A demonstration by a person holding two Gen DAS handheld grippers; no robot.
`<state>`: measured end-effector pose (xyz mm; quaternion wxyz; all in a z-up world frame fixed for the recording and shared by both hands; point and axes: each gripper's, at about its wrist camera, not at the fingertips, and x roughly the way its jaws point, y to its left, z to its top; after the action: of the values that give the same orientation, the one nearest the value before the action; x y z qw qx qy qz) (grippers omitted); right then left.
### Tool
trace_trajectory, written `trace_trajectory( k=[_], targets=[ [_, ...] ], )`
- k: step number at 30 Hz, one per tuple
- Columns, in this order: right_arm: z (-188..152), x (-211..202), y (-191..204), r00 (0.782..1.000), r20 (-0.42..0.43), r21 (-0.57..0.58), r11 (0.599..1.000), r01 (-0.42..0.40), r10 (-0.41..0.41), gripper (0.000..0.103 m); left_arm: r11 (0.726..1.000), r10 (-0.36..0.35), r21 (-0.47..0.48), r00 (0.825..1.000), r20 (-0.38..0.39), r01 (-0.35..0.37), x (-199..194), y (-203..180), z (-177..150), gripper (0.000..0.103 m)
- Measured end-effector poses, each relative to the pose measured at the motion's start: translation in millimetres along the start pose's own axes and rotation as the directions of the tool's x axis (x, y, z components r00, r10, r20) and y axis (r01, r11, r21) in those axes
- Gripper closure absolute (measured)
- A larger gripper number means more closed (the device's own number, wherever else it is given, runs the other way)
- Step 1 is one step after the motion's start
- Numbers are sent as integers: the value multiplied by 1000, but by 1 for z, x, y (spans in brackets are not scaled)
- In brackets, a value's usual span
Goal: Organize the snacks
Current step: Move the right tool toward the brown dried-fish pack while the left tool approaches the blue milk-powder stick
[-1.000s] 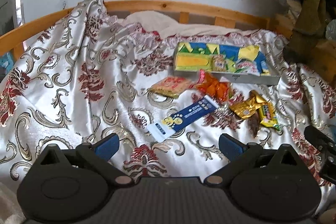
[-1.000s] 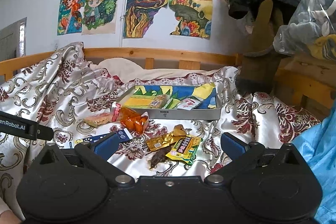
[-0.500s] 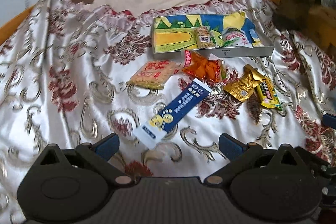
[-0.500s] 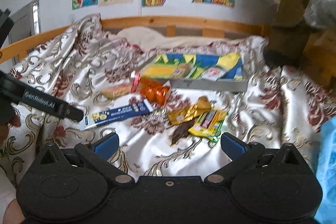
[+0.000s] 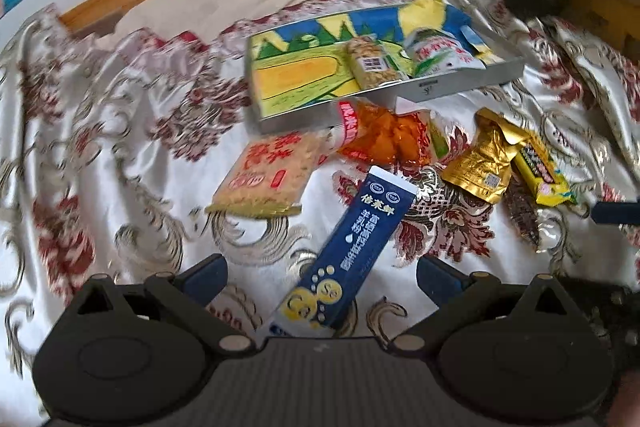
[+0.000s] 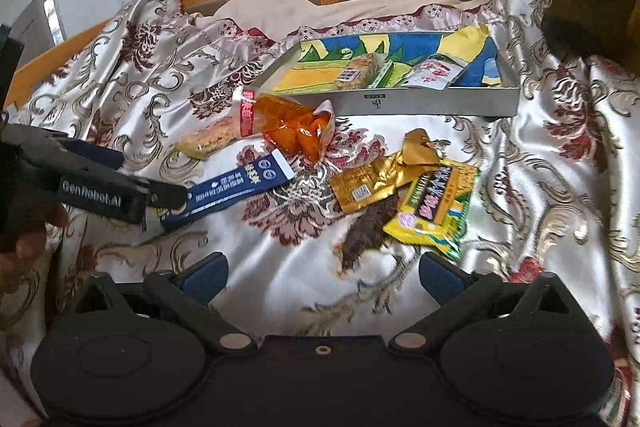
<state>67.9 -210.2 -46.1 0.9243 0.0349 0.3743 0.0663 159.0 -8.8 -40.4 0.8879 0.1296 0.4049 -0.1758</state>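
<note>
My left gripper [image 5: 322, 277] spread wide, holding nothing — blue sachet [image 5: 352, 247] lies between my fingers on satin bedspread [image 5: 120, 163], near end under gripper body. My right gripper [image 6: 323, 277] also wide open, empty, above bedspread; dark brown snack [image 6: 368, 227] just ahead, yellow packet [image 6: 436, 207] and gold pouch [image 6: 376, 179] overlapping it. Further: orange snack bag [image 5: 384, 139], beige cracker pack [image 5: 268, 175] beside it. Farthest — grey tray [image 6: 424, 103], two packets inside.
</note>
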Motion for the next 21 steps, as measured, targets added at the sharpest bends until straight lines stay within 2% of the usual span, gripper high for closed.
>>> trace_trajectory(
  k=[5, 9, 13, 16, 19, 21],
  targets=[
    [5, 19, -5, 999, -34, 44, 999, 9, -7, 18, 997, -7, 80, 1000, -14, 8, 15, -2, 1, 0],
    [4, 29, -10, 998, -58, 75, 997, 35, -30, 19, 981, -6, 193, 1000, 15, 3, 20, -10, -1, 0],
    [6, 35, -16, 998, -59, 100, 994, 40, -34, 22, 972, -39, 229, 999, -22, 43, 27, -13, -2, 1],
    [9, 40, -18, 998, -54, 117, 992, 42, -36, 23, 970, -65, 230, 997, -39, 72, 29, -13, -3, 8],
    [11, 45, -21, 998, -63, 133, 990, 39, -31, 24, 961, -23, 275, 998, -55, 37, 32, -16, -4, 14],
    [11, 44, -23, 998, -62, 145, 989, 35, -26, 25, 956, -16, 293, 999, -49, 30, 33, -17, -5, 22]
  ],
)
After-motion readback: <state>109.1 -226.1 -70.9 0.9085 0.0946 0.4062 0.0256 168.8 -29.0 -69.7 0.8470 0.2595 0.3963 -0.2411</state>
